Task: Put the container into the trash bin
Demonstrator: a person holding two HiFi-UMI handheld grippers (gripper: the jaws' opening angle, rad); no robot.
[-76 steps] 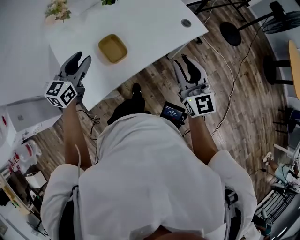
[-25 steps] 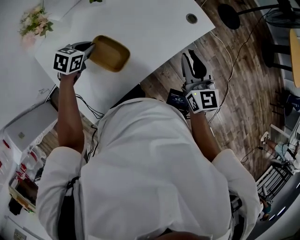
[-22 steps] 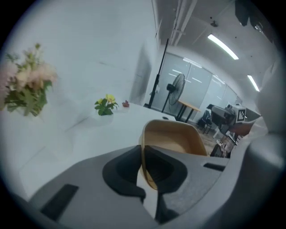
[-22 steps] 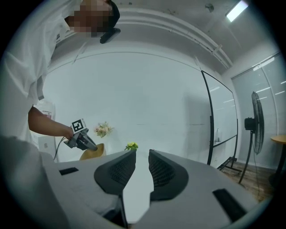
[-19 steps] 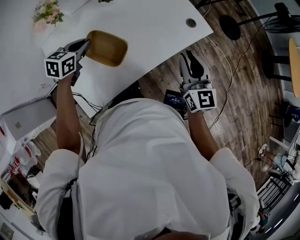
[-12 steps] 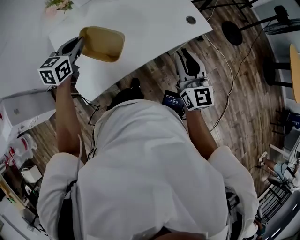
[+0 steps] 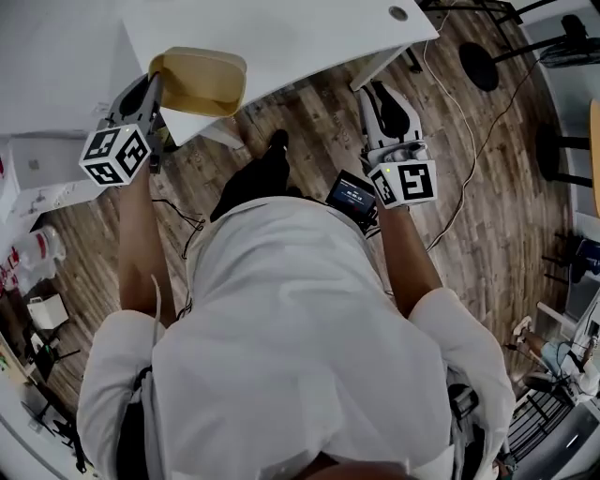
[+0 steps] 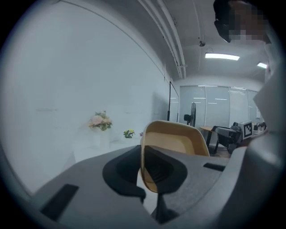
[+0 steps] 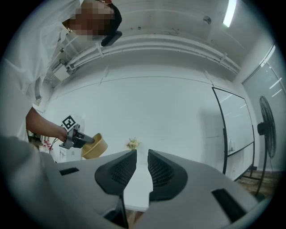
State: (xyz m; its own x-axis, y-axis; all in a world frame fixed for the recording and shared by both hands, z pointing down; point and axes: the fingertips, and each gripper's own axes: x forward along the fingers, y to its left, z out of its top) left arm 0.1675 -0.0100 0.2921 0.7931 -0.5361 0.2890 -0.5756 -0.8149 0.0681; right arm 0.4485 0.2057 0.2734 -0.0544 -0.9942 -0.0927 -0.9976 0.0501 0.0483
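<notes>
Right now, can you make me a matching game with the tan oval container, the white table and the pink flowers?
Things:
1. tan oval container
2. white table
3. pink flower bunch

States:
A. has a round grey spot near one corner
B. stands by the white wall
C. pinched in the left gripper, up in the air

Pairs: 1-C, 2-A, 3-B

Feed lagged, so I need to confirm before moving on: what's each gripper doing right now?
Left gripper: closed on the rim of the tan container.
Right gripper: jaws apart but closing, nothing between them.
</notes>
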